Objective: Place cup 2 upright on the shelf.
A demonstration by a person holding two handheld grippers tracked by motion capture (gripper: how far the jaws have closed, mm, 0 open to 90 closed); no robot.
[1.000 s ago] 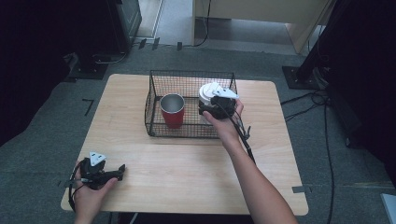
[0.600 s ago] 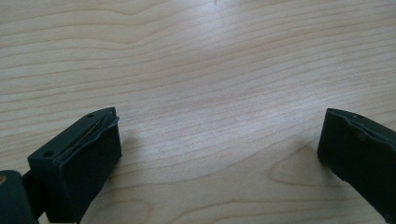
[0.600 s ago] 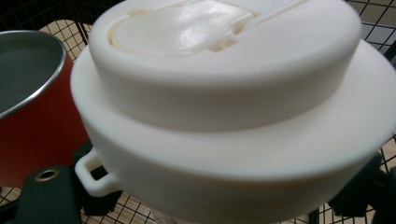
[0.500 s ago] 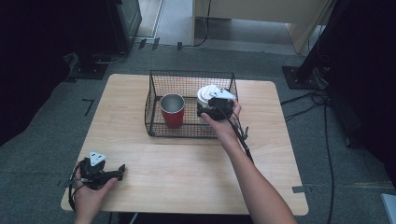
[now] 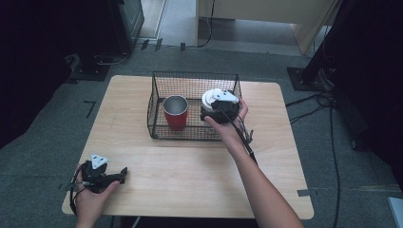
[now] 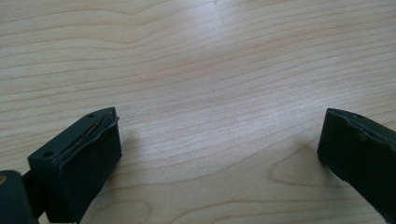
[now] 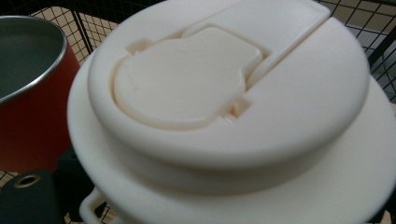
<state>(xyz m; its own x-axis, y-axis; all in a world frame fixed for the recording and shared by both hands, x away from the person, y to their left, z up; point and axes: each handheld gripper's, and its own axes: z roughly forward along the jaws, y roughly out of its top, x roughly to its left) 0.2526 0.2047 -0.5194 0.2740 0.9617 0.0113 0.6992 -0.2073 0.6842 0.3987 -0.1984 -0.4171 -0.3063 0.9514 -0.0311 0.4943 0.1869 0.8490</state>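
A black wire basket (image 5: 195, 76) stands on the wooden table (image 5: 190, 175). It holds a red metal cup (image 5: 176, 113) (image 7: 28, 93) on the left and a white lidded cup (image 5: 211, 99) (image 7: 224, 116) on the right. My right gripper (image 5: 210, 108) reaches over the basket's front wall at the white cup. Its jaws have just been opening. One black jaw stands beside the lid's rim; the other is hidden behind the lid. My left gripper (image 5: 124, 172) (image 6: 219, 154) rests low at the table's front left, open, with bare wood between its jaws.
The basket's wire walls surround both cups. Cables (image 5: 328, 118) trail over the dark floor to the right of the table. Dark furniture (image 5: 109, 28) stands behind the table.
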